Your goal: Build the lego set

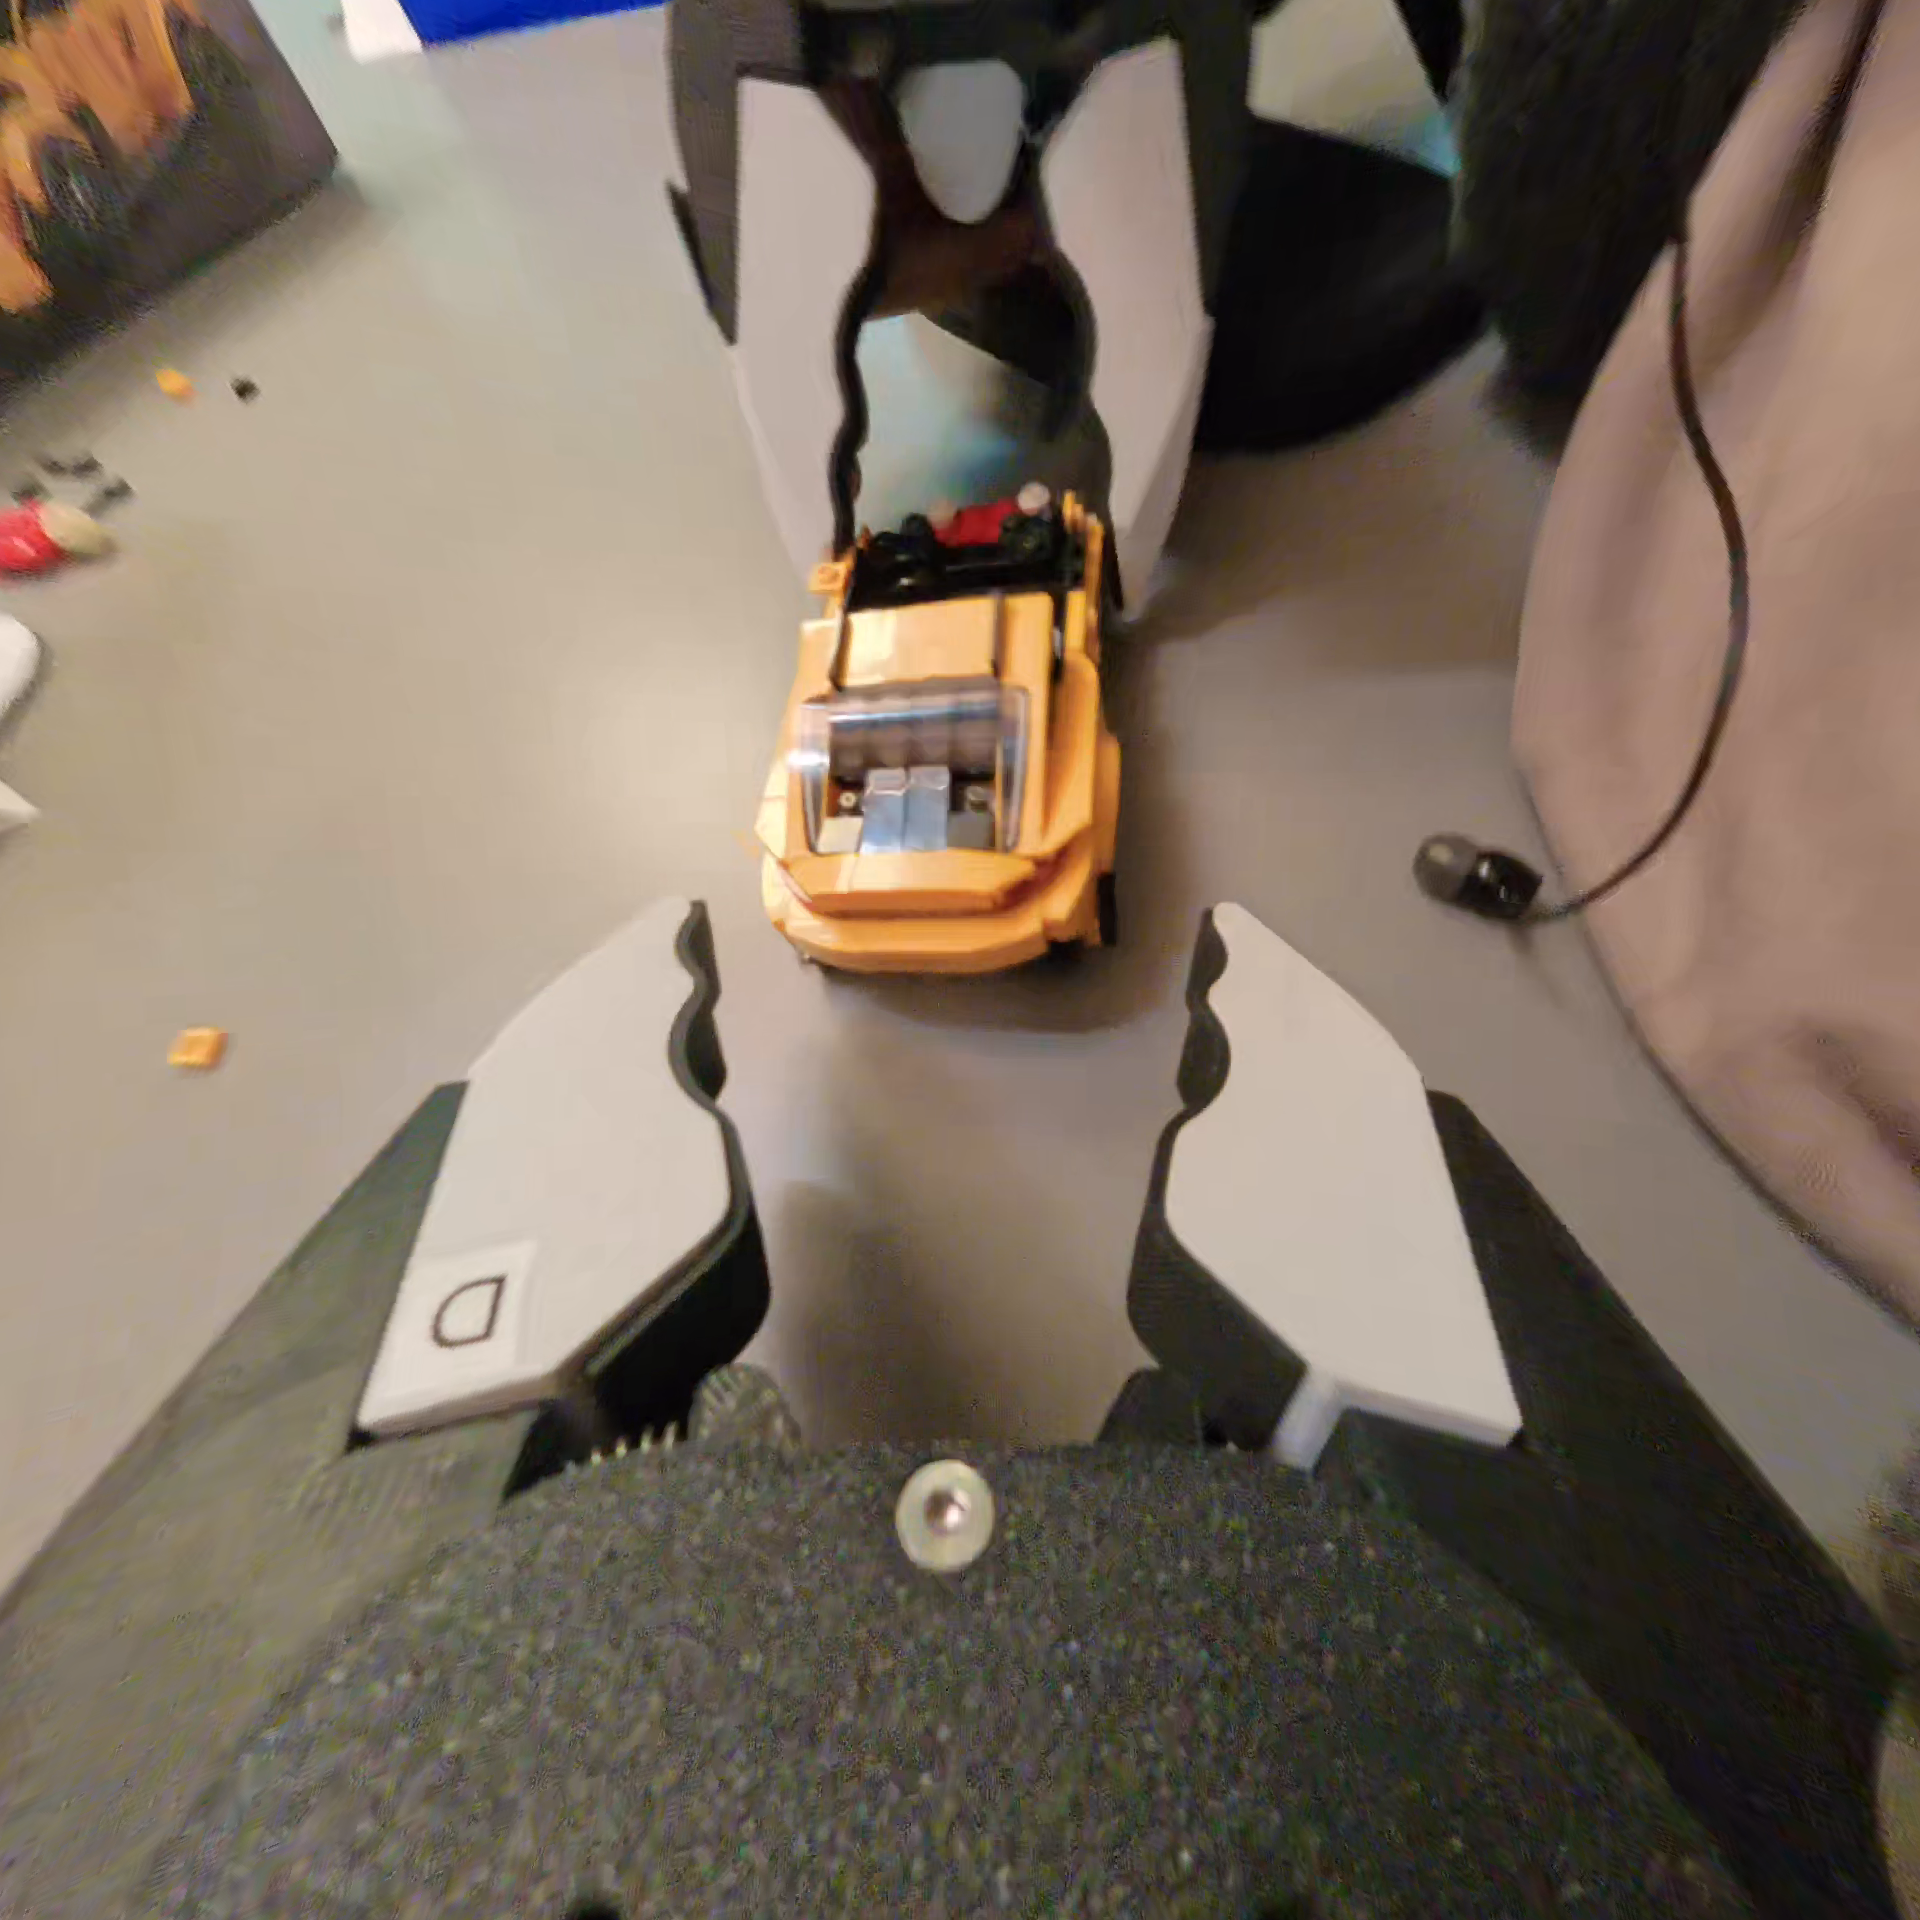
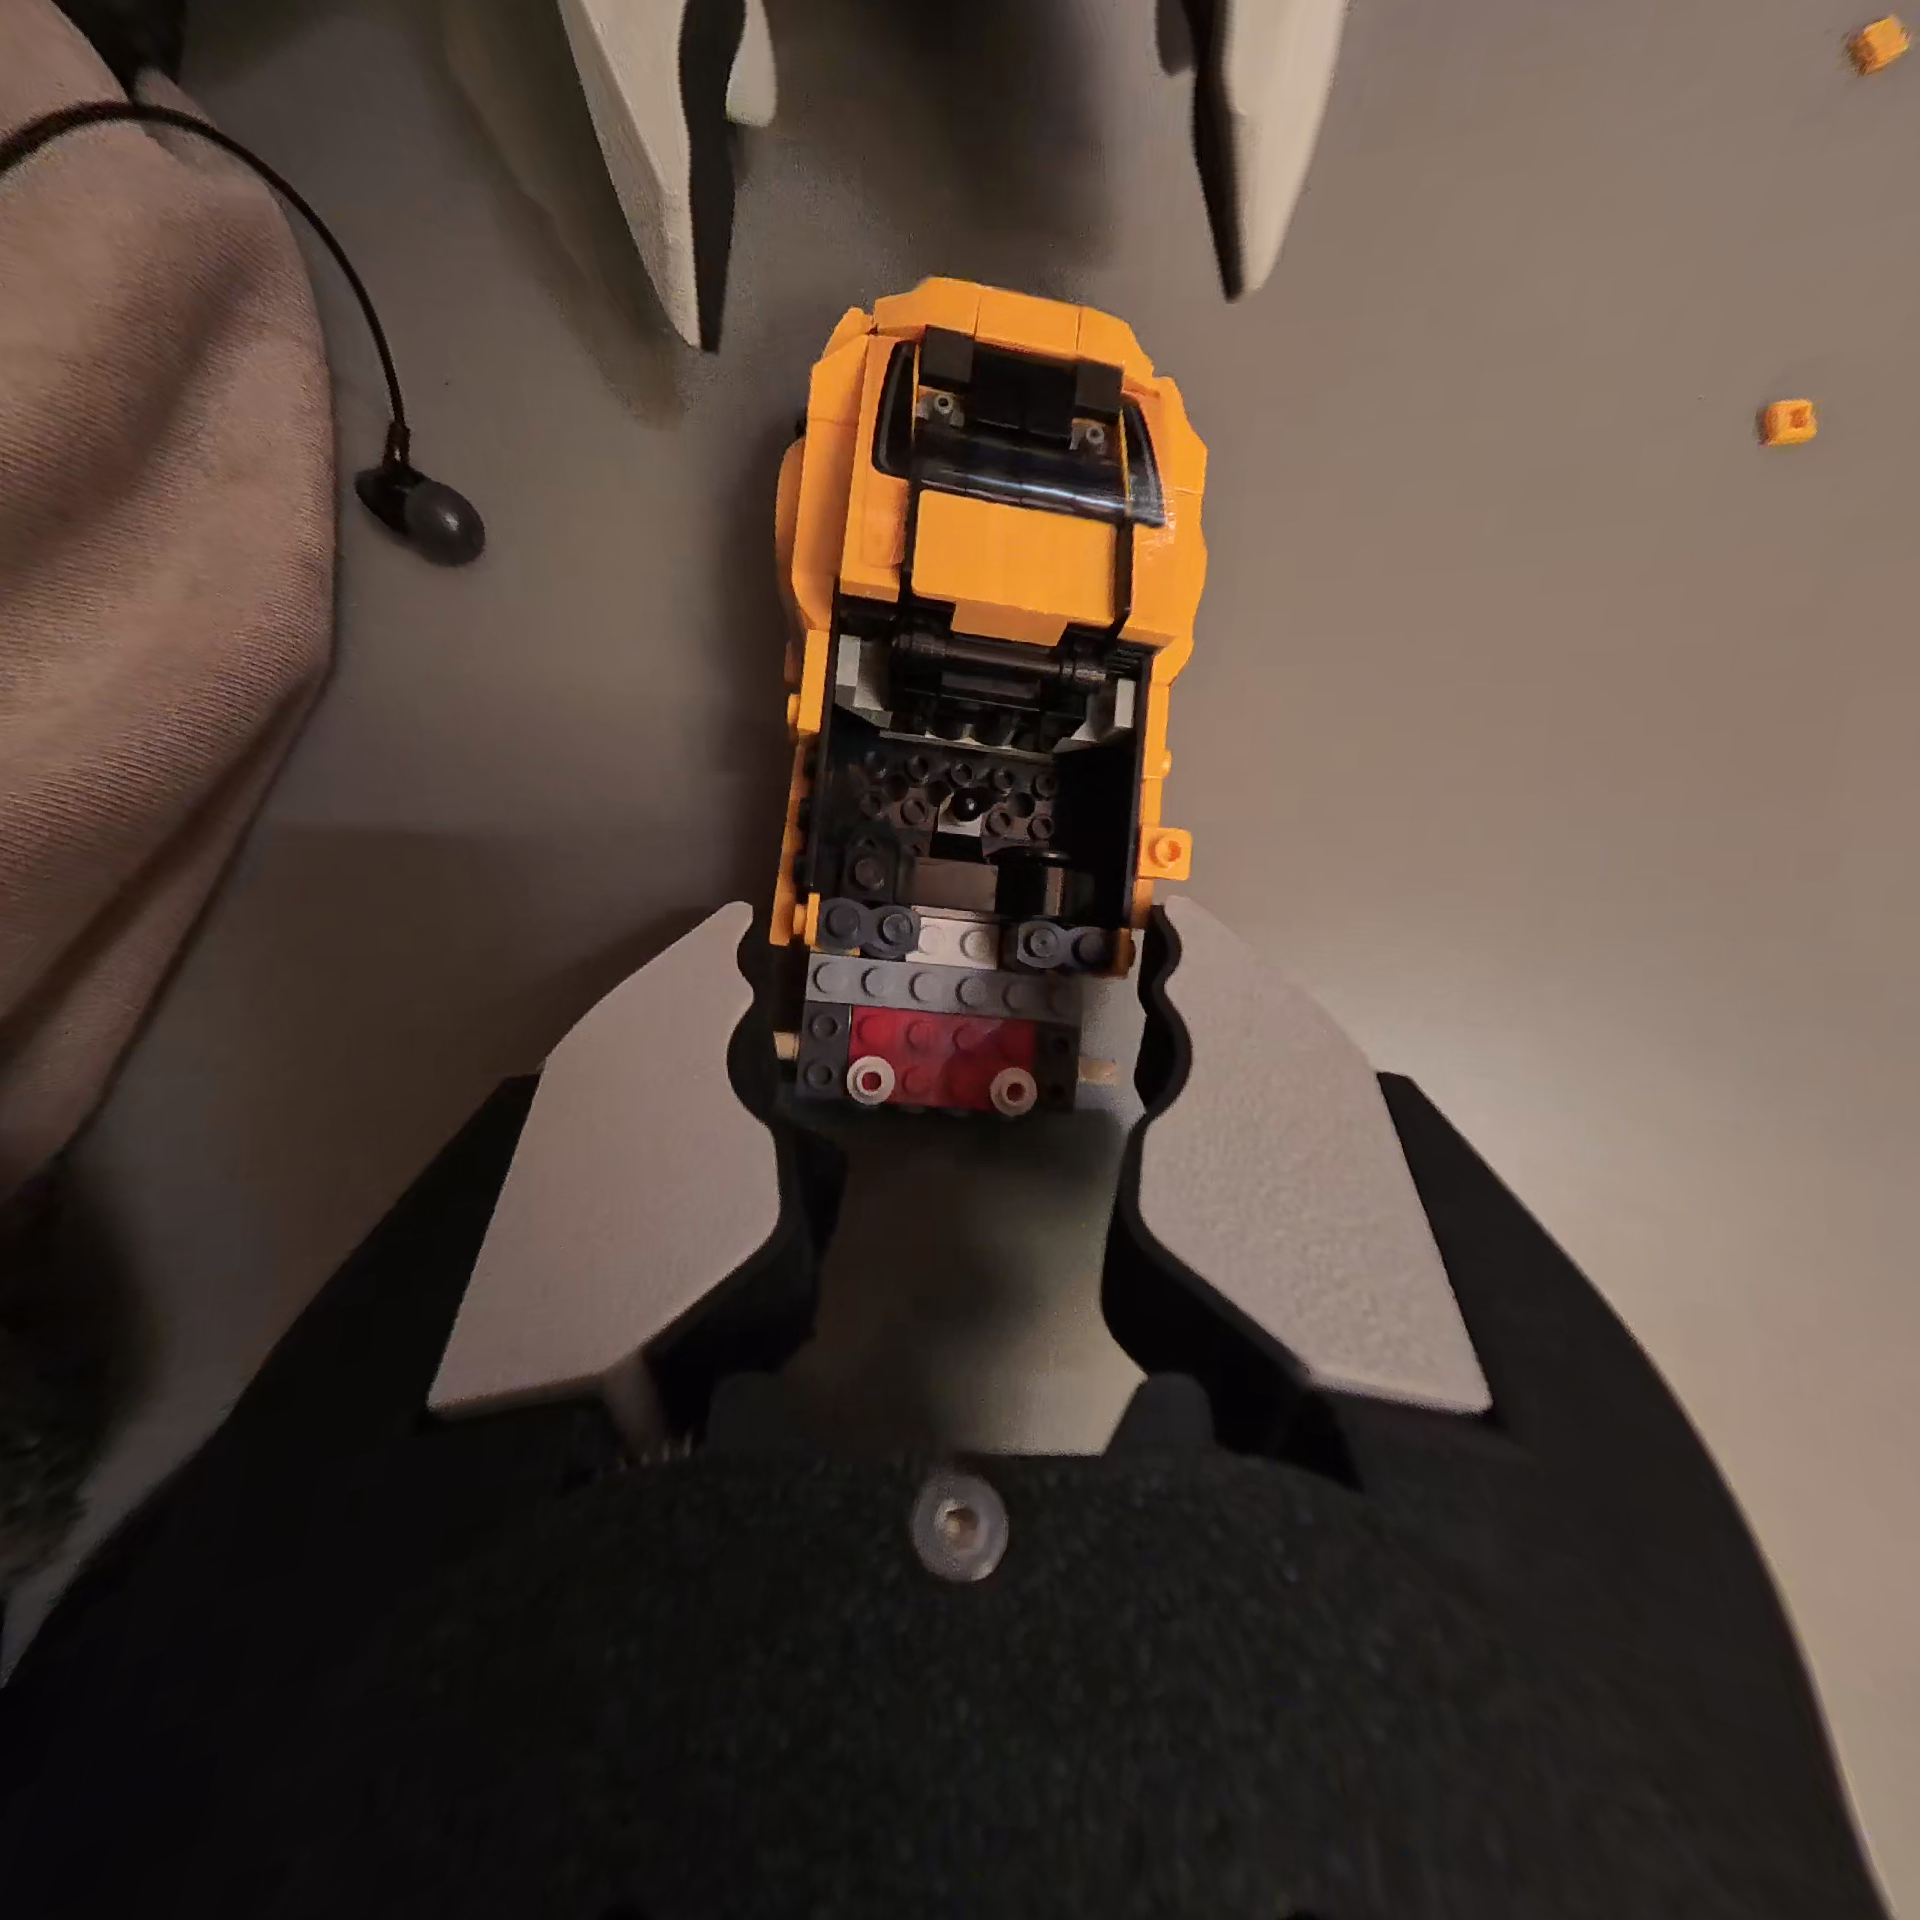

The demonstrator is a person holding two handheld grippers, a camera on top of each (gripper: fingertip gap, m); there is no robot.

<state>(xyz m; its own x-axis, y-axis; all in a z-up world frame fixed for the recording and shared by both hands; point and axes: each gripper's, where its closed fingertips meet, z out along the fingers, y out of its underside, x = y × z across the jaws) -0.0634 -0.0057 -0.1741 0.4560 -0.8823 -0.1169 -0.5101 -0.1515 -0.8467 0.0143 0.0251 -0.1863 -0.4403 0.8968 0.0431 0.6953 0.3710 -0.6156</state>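
A: Left gripper (image 1: 951,935) is spread wide, nothing in it. The orange brick car (image 1: 940,790) sits on the grey table (image 1: 468,779) just ahead of its tips, not touching.

B: Agreed. Right gripper (image 2: 951,987) straddles the car's open, unfinished end; we see its pads at the dark and red plates (image 2: 940,1049), seemingly steadying it. Firm pressing? We can't tell.

A: Loose orange pieces (image 2: 1787,424) lie well off to that gripper's right, a black cable plug (image 2: 421,514) to its left.
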